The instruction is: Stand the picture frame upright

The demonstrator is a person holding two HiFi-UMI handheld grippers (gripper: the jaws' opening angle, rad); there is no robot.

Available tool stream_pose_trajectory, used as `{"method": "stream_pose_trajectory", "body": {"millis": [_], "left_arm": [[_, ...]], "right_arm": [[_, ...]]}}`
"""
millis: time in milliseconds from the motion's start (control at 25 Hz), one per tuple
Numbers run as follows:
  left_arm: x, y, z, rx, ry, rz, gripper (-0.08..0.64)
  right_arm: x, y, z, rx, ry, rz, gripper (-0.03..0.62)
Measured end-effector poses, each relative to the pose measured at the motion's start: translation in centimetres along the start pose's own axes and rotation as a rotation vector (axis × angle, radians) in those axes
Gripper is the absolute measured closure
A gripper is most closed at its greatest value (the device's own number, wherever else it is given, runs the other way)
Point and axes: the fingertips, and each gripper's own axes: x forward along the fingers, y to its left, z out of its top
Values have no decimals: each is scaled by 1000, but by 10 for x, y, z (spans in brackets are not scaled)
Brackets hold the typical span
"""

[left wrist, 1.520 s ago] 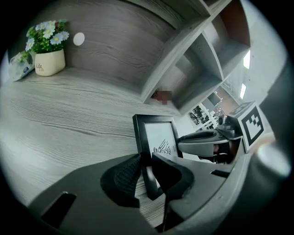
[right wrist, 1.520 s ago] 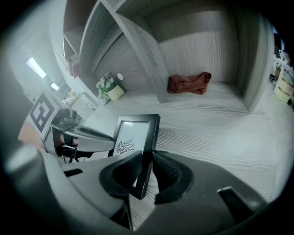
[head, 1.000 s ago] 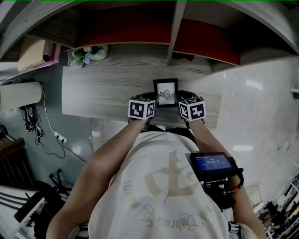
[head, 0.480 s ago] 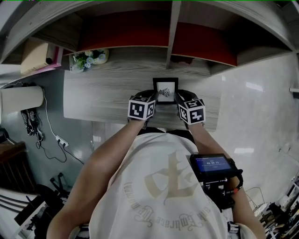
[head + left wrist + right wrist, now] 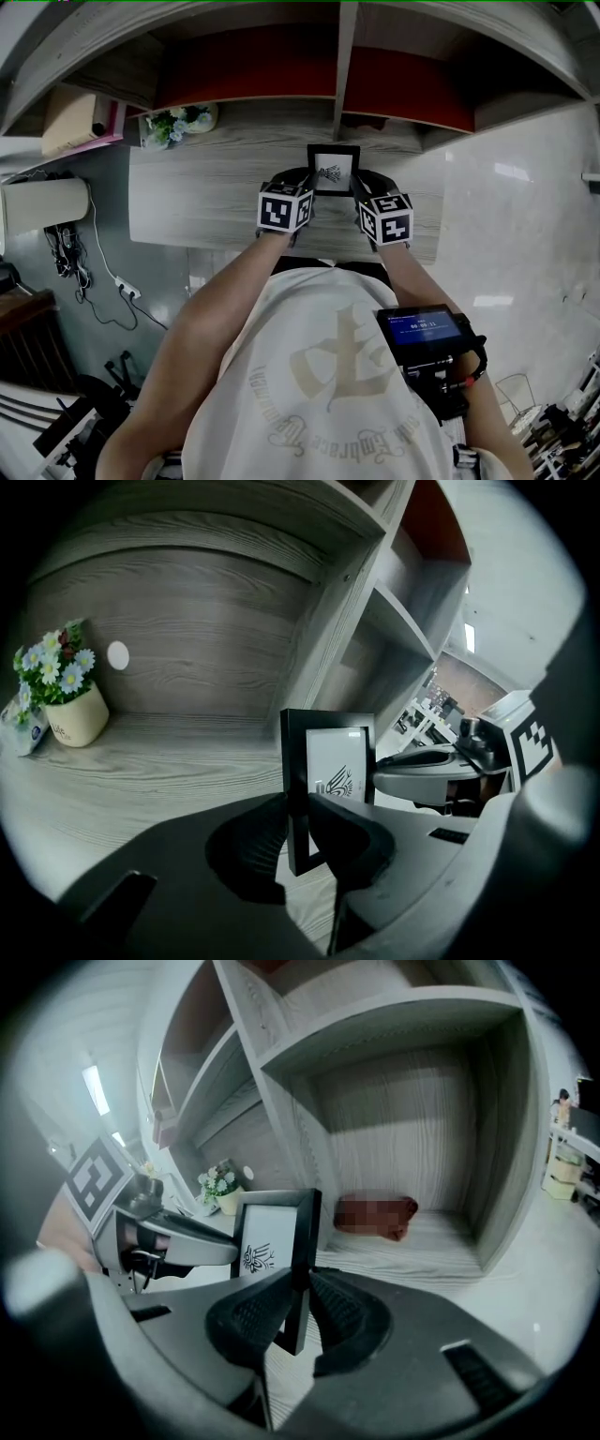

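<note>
At upper centre, left gripper [image 5: 306, 181] and right gripper [image 5: 362, 185] clamp the black rectangular picture frame [image 5: 334, 170] by its sides; releasing unevenly could topple it.

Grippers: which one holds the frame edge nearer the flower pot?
The left gripper: it clamps the picture frame on its left edge, toward the flower pot. The right gripper clamps the opposite edge.

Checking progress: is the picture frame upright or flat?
Upright: the picture frame stands vertical, left gripper and right gripper each clamped on a side edge. Contact with the desk: cannot tell.
</note>
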Motion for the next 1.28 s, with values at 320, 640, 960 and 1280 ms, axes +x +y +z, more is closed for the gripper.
{"method": "stream_pose_trajectory", "body": {"millis": [320,640,960,1280], "left_arm": [[11,10,16,26,-6,19,482],[20,12,28,27,-11,24,483],[24,10,32,34,-2,26,483],[24,9,38,32,-11,31,483]], "right_arm": [[9,-8,12,7,-17,-12,537],[13,-18,22,8,-24,-24,543],[13,-23,25,11,-22,-28,545],[13,-26,30,10,-22,-37,545]]}}
